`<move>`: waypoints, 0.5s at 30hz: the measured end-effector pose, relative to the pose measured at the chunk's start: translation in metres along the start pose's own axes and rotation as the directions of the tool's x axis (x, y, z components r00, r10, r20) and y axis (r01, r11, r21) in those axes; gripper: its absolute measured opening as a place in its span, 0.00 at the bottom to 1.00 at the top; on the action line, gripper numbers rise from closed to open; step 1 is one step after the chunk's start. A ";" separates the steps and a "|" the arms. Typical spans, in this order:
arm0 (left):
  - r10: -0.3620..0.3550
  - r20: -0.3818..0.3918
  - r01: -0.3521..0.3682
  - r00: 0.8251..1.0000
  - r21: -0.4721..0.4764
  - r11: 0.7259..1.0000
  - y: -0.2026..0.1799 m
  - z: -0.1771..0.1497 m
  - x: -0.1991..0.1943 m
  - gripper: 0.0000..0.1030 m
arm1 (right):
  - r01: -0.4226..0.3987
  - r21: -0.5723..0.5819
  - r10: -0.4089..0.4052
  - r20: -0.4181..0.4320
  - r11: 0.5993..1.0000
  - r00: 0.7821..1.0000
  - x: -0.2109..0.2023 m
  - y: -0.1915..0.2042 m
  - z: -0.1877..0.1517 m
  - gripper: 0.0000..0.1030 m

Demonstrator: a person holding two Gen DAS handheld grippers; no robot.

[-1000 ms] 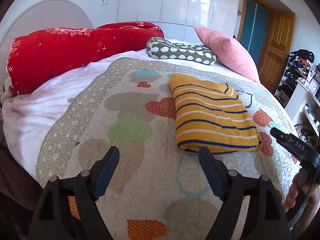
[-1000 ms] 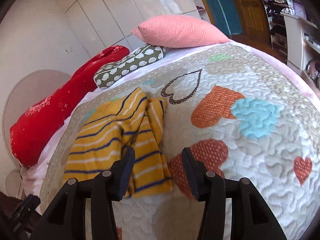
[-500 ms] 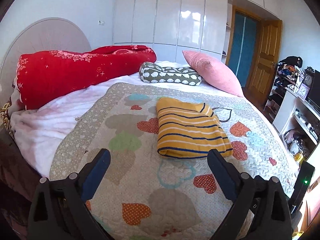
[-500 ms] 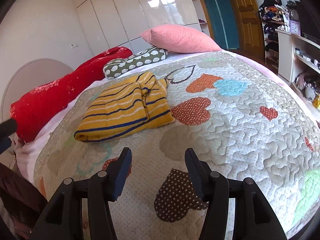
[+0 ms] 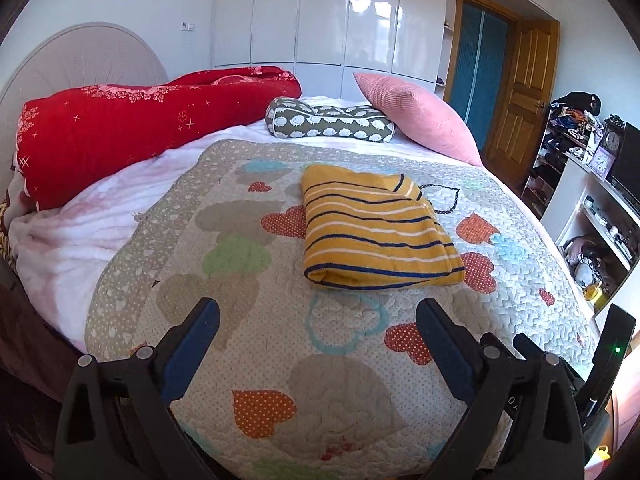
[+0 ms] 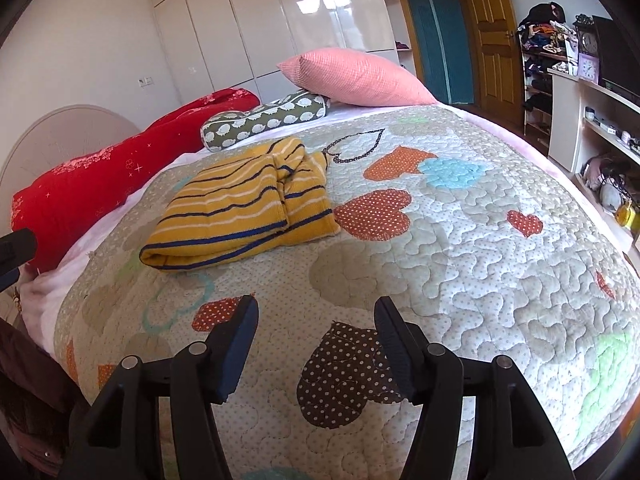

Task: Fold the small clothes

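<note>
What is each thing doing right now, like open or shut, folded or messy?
Striped sweater: folded, lying on the quilt.
Left gripper: open, empty.
Right gripper: open, empty.
Wooden door: open.
Red blanket: rolled up.

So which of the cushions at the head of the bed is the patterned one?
The olive bolster with white prints, between the red quilt roll and the plain pink pillow.

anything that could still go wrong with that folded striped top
The yellow striped top looks unevenly folded: in the right view its right layers sit loose and bunched, so the stack may slump open if nudged. Both the left gripper and the right gripper hang open above the quilt, so a low sweep could snag it.
</note>
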State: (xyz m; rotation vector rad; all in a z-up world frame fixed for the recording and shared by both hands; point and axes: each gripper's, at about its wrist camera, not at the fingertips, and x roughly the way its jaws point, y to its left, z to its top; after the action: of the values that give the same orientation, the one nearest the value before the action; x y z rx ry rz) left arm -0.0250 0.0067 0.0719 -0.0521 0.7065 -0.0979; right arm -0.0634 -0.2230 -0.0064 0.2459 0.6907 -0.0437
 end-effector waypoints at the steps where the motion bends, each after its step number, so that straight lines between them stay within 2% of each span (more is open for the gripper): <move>1: -0.001 -0.007 0.001 1.000 -0.005 1.000 0.001 -0.001 0.003 0.95 | 0.001 -0.002 -0.001 -0.006 1.000 1.000 0.002 0.000 -0.001 0.63; 15: 0.010 -0.061 -0.009 0.998 0.013 1.000 0.010 -0.009 0.027 0.95 | 0.010 -0.058 -0.013 -0.056 0.998 0.998 0.021 0.021 -0.008 0.63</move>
State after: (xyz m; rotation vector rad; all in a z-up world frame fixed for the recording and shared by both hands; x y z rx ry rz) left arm -0.0101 0.0135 0.0470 -0.0334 0.7666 -0.0952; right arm -0.0500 -0.1997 -0.0210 0.1885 0.7484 -0.0283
